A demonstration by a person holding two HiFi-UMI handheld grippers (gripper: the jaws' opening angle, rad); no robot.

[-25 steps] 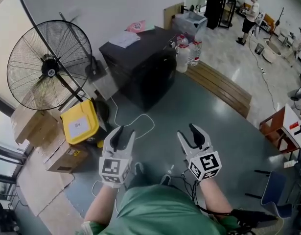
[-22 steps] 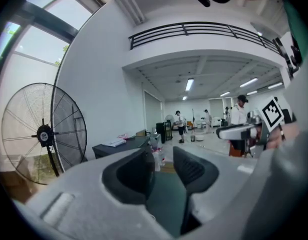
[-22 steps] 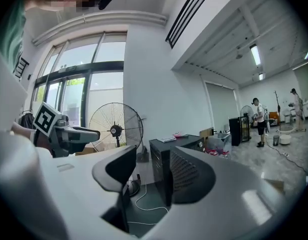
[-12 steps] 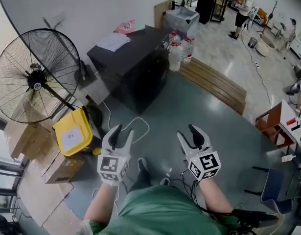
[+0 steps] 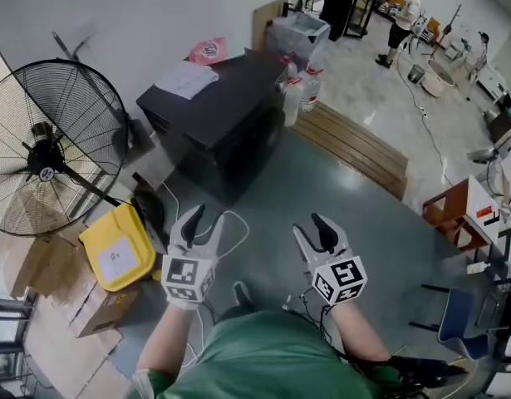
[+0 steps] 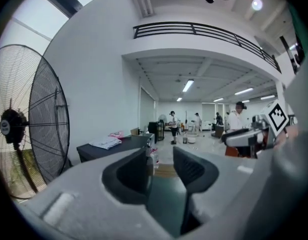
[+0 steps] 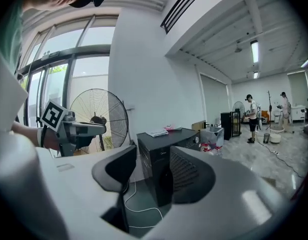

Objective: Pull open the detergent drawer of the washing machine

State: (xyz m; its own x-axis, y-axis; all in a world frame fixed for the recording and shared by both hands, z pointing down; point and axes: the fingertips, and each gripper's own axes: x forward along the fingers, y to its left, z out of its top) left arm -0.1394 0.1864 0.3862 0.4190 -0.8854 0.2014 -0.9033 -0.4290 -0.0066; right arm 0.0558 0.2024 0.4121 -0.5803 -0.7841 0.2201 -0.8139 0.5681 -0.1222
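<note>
The washing machine (image 5: 213,119) is a black box against the white wall, with white cloth and a pink bag on its lid. It also shows in the left gripper view (image 6: 118,145) and in the right gripper view (image 7: 164,151). Its detergent drawer cannot be made out at this distance. My left gripper (image 5: 201,221) hangs over the grey floor, well short of the machine, open and empty. My right gripper (image 5: 313,229) is level with it to the right, also open with nothing between its jaws. Both point towards the machine.
A large floor fan (image 5: 47,156) stands at the left, with a yellow bin (image 5: 118,252) and cardboard boxes (image 5: 81,306) below it. A white cable (image 5: 234,219) loops on the floor before the machine. Bottles (image 5: 297,90) and a low wooden platform (image 5: 355,148) lie to its right. People (image 5: 400,15) stand far back.
Both grippers and the head view have moved forward towards the washing machine, which now sits lower and nearer in view. The jaws of both grippers stand as wide as before.
</note>
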